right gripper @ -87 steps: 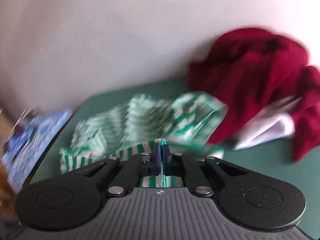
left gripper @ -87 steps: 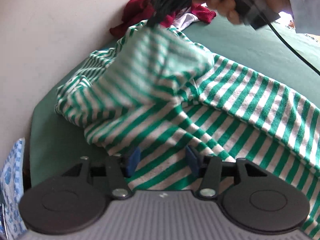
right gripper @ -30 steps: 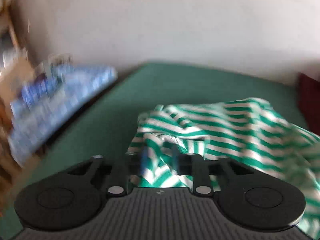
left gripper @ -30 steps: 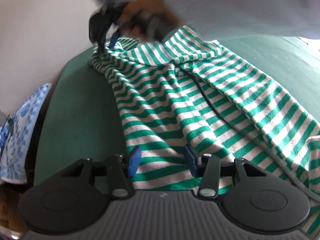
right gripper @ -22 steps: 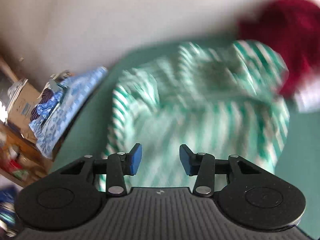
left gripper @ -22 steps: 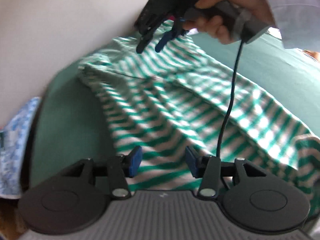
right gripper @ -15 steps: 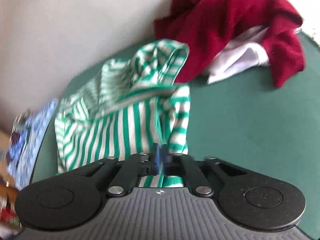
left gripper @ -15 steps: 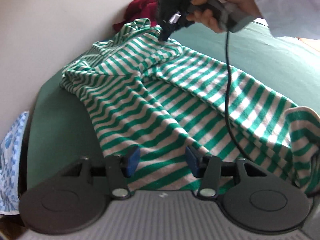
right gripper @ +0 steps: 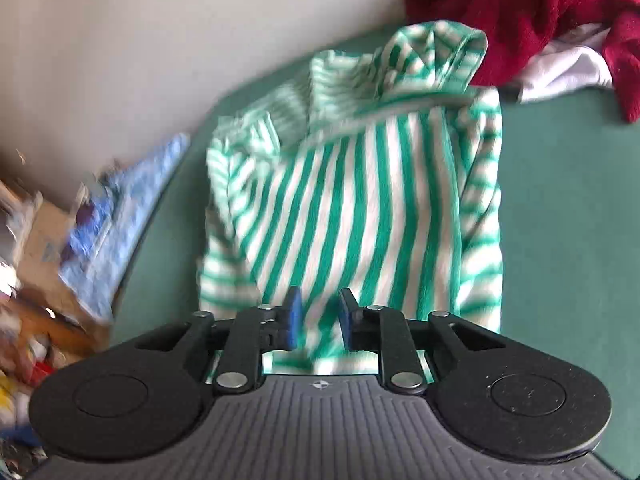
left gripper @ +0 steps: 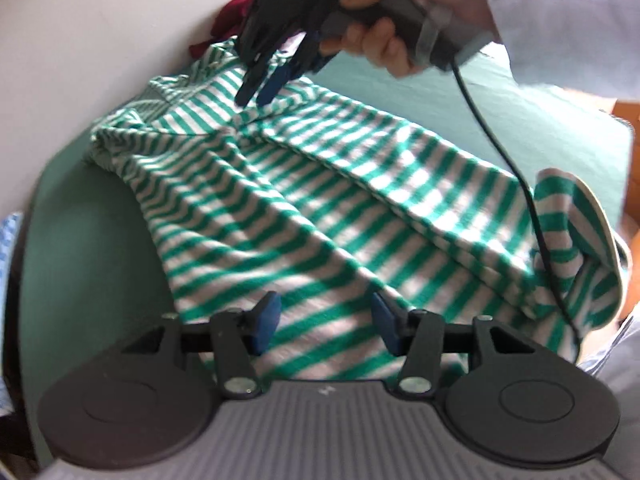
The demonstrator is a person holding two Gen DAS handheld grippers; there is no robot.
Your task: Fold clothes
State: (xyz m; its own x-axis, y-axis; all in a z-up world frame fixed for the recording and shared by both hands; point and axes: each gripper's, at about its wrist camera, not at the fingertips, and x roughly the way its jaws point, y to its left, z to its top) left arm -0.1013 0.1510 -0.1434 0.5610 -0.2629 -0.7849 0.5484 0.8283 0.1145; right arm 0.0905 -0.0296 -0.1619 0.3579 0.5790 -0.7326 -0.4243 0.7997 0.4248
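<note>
Green tabletop (left gripper: pixel 80 264) fills much of both views, running from the lower left to the upper right of the left wrist frame and showing again on the right side of the right wrist frame (right gripper: pixel 560 208). Spread across it lies the green-and-white striped shirt (left gripper: pixel 320 208), taking up the centre of the left wrist view; in the right wrist view it (right gripper: pixel 360 200) runs up the middle, its bunched collar end toward the top of the frame. A dark red garment (right gripper: pixel 540 12) sits heaped in the upper right of that view, with white cloth (right gripper: pixel 568 68) tucked under it, just beside the shirt's upper end. Blue patterned fabric (right gripper: pixel 120 208) hangs at the left edge, blurred.

The left gripper (left gripper: pixel 324 322) sits at the bottom centre of its own view, jaws spread wide above the shirt's near hem, holding nothing. The right gripper (right gripper: pixel 318 322) has its jaws partly apart with striped fabric showing between them, not clamped; seen from the left wrist view (left gripper: pixel 264 88) it hangs in the upper centre, held by the person's hand (left gripper: pixel 384 36), tips pointed down just above the shirt. A black cable (left gripper: pixel 516 160) trails from it across the cloth.
</note>
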